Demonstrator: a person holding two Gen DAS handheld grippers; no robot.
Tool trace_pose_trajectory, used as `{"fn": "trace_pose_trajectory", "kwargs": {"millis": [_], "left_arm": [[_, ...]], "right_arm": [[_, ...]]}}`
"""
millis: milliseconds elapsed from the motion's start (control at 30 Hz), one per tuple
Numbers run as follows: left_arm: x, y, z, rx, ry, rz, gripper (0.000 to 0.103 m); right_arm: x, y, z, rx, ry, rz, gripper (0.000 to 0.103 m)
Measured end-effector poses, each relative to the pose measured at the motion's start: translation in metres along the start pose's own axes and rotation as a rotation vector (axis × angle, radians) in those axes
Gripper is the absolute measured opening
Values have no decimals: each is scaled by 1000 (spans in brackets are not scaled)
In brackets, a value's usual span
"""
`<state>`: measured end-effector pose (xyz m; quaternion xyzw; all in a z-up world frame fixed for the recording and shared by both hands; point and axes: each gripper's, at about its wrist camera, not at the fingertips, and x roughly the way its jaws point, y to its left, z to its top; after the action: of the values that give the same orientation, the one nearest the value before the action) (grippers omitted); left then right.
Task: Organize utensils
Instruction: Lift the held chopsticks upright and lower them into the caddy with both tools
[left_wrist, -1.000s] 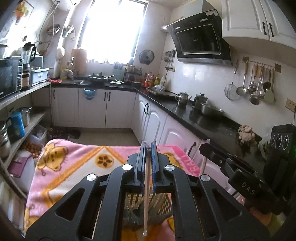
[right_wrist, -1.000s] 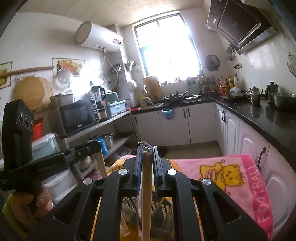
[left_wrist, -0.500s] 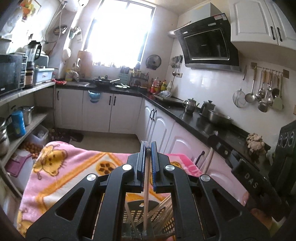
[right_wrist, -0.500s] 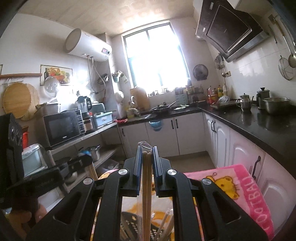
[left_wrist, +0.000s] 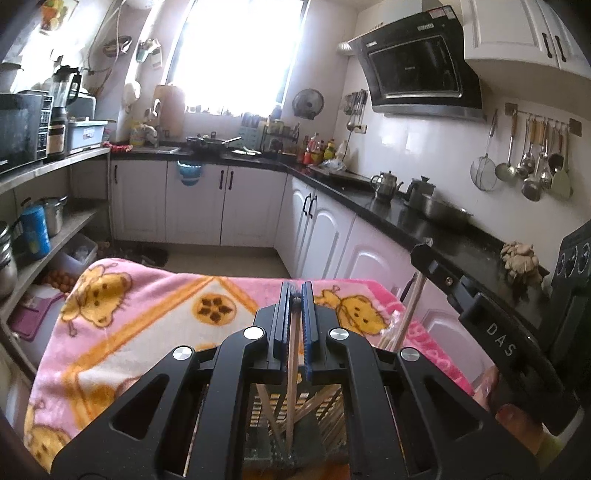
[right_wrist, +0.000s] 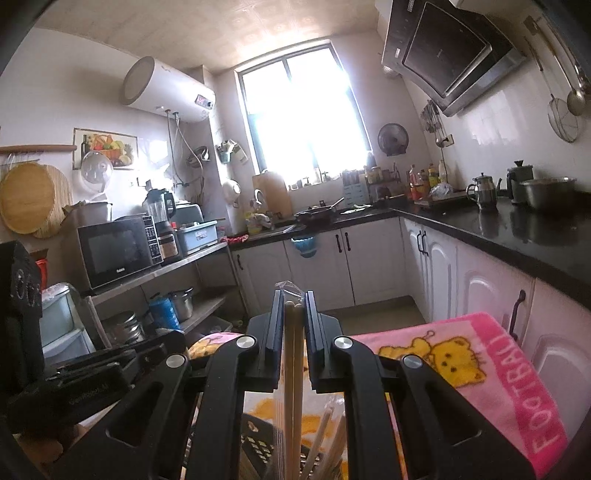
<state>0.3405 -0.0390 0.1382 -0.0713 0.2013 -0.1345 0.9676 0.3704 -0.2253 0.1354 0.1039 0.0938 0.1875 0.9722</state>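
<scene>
Your left gripper (left_wrist: 294, 295) pinches one chopstick (left_wrist: 291, 369) upright, tip down in the basket (left_wrist: 288, 435); your right gripper (right_wrist: 293, 301) clamps a wrapped chopstick pair (right_wrist: 293, 369), also vertical.

Wooden chopstick (left_wrist: 291, 376) upright, tip in black slotted basket (left_wrist: 275, 439)

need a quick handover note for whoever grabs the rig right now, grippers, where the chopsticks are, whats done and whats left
Left hand-held gripper: shut on a single chopstick, held upright with its lower end down in the black slotted basket.
Right hand-held gripper: shut on a wrapped pair of chopsticks, also upright above the basket.
The basket sits on the pink cartoon blanket and already holds several loose chopsticks leaning at angles.
Done: some chopsticks are in the basket.
Left: lower and release both held loads into the basket. Whether more utensils wait outside it cannot be seen.
</scene>
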Motion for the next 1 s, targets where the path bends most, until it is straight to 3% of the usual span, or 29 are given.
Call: {"fn": "trace_pose_trajectory", "kwargs": {"millis": [367,833,1000], "left_arm": [[10,-2,-27,17,40,-1,1],[6,-6,-31,38,43,3,2],[4,-5,-34,44,51,10,8]], "right_arm": [[-2,0,-35,7,4,10,11],[-14,-12,-56,14,86,-35,13],[-19,-14,-56,13,112,-38,13]]}}
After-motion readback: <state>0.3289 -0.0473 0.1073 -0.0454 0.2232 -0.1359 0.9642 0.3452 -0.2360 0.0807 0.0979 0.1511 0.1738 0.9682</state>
